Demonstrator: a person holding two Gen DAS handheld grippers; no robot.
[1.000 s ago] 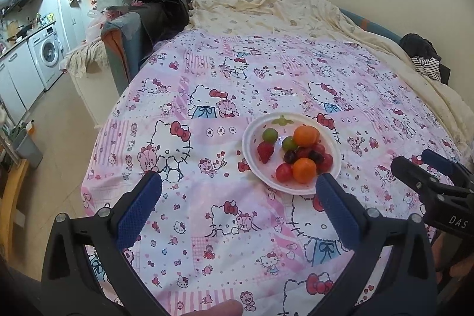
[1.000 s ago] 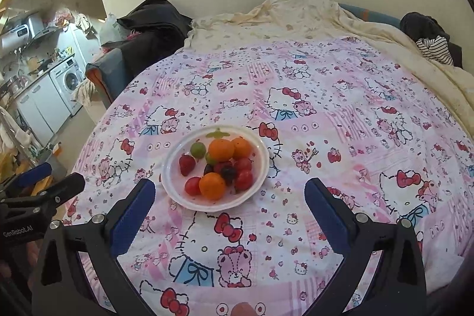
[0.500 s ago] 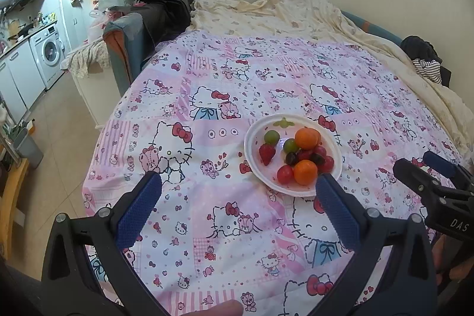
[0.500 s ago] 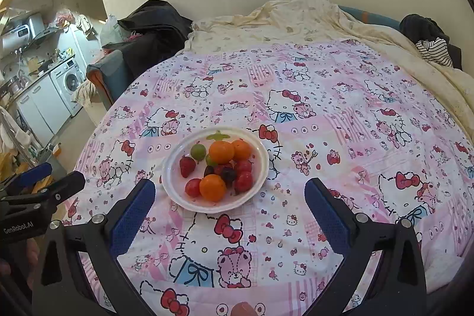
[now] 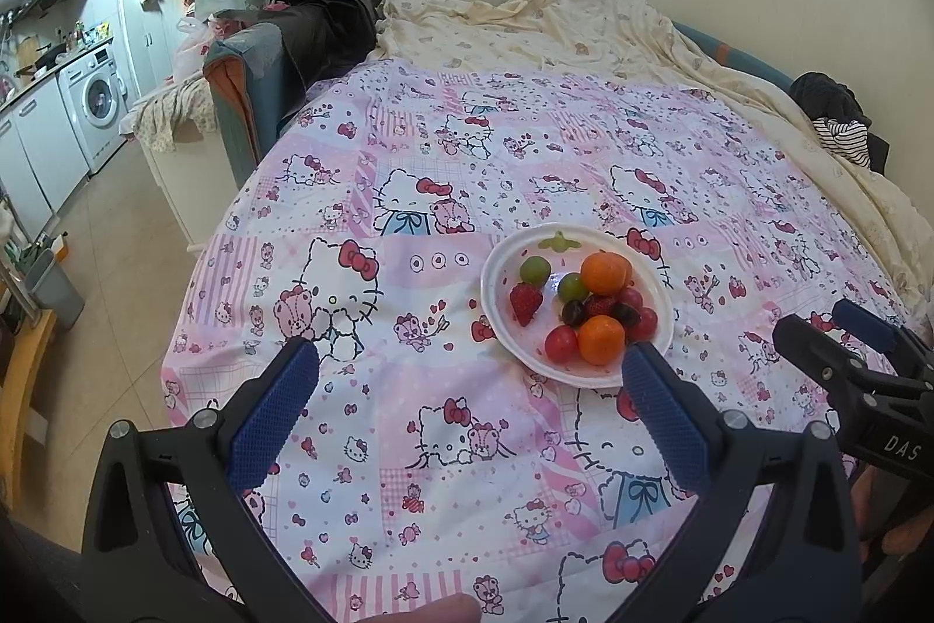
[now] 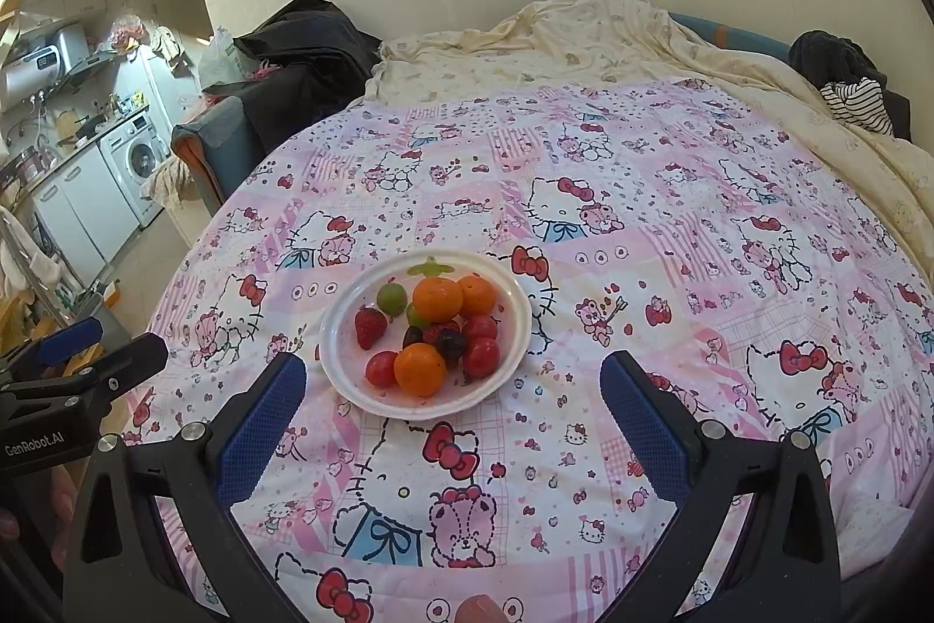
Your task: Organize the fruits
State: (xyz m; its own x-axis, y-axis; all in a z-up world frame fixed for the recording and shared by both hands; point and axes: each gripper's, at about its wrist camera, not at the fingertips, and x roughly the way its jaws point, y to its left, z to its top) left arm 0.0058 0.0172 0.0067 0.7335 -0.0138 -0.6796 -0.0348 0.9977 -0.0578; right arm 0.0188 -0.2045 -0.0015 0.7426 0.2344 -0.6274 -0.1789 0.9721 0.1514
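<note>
So the biggest thing here is the bed [image 6: 671, 226], covered in a pink-and-white cartoon-cat blanket [image 5: 408, 272], with a cream sheet [image 6: 584, 39] bunched up at the far end by the wall. The landmark is the white plate [image 6: 338, 348] sitting flat on the blanket, toward the near edge of the bed.

The left gripper [image 5: 470, 386] hovers just this side of the plate, off to its left, blue-padded fingers [image 5: 274, 418] spread wide with nothing between them. The right gripper [image 6: 452, 392] hangs right in front of the plate, its fingers [image 6: 639, 424] also wide apart and empty.

On the plate: two oranges [image 6: 438, 299] at the back, glossy and round, and a third orange [image 6: 419, 369] at the front rim. A strawberry [image 6: 369, 326] lies alone on the plate's left side. Two green grape-like fruits [image 6: 391, 298] sit toward the back left. Red cherry tomatoes [image 6: 481, 356] cluster on the right and front, with a couple of dark grapes [image 6: 450, 344] tucked in the middle. Everything's piled touching except the strawberry.
</note>
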